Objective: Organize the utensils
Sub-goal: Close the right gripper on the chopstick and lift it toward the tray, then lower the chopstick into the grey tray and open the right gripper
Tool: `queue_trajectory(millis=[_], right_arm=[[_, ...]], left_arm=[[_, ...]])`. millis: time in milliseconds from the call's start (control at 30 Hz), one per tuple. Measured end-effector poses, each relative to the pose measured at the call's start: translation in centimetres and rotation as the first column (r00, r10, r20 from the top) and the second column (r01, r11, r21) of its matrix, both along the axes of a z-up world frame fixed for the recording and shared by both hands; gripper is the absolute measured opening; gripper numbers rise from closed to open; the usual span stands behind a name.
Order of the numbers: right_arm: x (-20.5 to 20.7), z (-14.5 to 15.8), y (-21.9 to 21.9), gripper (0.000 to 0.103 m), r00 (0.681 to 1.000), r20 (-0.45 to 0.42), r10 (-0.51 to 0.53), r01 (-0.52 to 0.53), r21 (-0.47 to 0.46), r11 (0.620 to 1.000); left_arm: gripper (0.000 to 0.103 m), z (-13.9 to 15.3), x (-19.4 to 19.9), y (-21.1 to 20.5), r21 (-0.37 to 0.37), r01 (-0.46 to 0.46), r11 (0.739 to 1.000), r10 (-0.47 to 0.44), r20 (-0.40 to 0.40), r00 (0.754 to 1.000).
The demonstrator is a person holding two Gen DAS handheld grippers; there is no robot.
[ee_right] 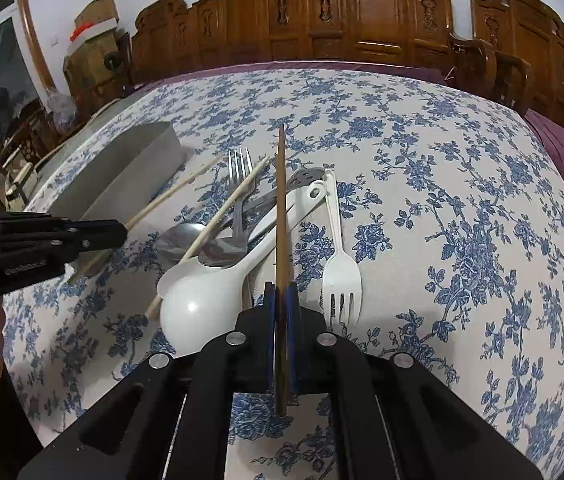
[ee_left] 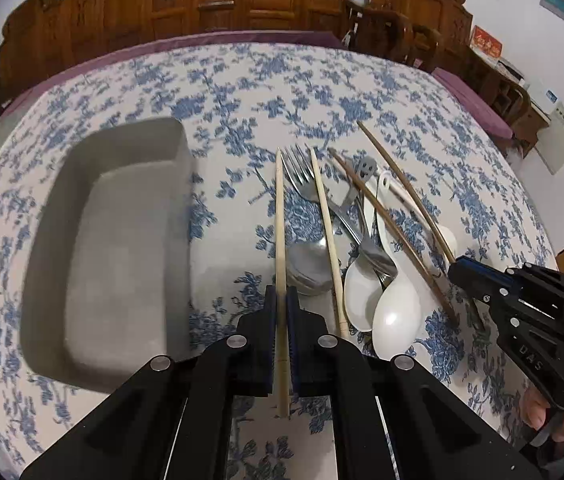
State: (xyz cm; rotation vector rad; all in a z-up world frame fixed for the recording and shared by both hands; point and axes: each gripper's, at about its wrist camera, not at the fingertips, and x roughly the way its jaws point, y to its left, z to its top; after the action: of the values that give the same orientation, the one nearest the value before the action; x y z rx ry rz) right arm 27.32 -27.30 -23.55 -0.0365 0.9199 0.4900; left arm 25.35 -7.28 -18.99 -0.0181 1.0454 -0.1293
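While the left gripper (ee_left: 281,308) clamped a pale chopstick (ee_left: 280,216) lengthwise and the right gripper (ee_right: 281,304) a dark chopstick (ee_right: 281,200), the grey tray (ee_left: 62,240) lay at left of frame, nearer the left.

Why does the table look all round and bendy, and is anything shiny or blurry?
Left wrist view: the fisheye lens bends the flowered tablecloth into a dome, with dark corners; the grey tray is shaded inside. Right wrist view: the same bulge; a bright glint sits on the white spoon, and the table's far edge looks slightly soft.
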Motion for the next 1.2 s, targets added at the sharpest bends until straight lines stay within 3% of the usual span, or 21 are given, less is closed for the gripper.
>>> queue_trajectory(millis=[533, 867, 1200], right_arm=[[-2.3, 1.9, 1.4, 0.006, 0.999, 0.028, -0.017, 0.016, 0.037, 0.999], [-2.8, 4.6, 5.4, 0.006, 0.997, 0.075, 0.026, -0.026, 0.008, 1.0], [-1.7, 6.1, 10.7, 0.006, 0.996, 0.072, 0.06, -0.063, 0.051, 0.997]], left_arm=[[0.004, 4.1, -1.5, 5.7, 0.035, -0.038, 0.999, 0.034, 0.09, 0.995], [0.004, 3.1, -0.9, 9.5, 0.035, -0.077, 0.996, 0.074, 0.075, 0.994], [0.004, 1.0, 0.9, 11.8, 0.043, -0.096, 0.994, 0.094, 0.046, 0.994]])
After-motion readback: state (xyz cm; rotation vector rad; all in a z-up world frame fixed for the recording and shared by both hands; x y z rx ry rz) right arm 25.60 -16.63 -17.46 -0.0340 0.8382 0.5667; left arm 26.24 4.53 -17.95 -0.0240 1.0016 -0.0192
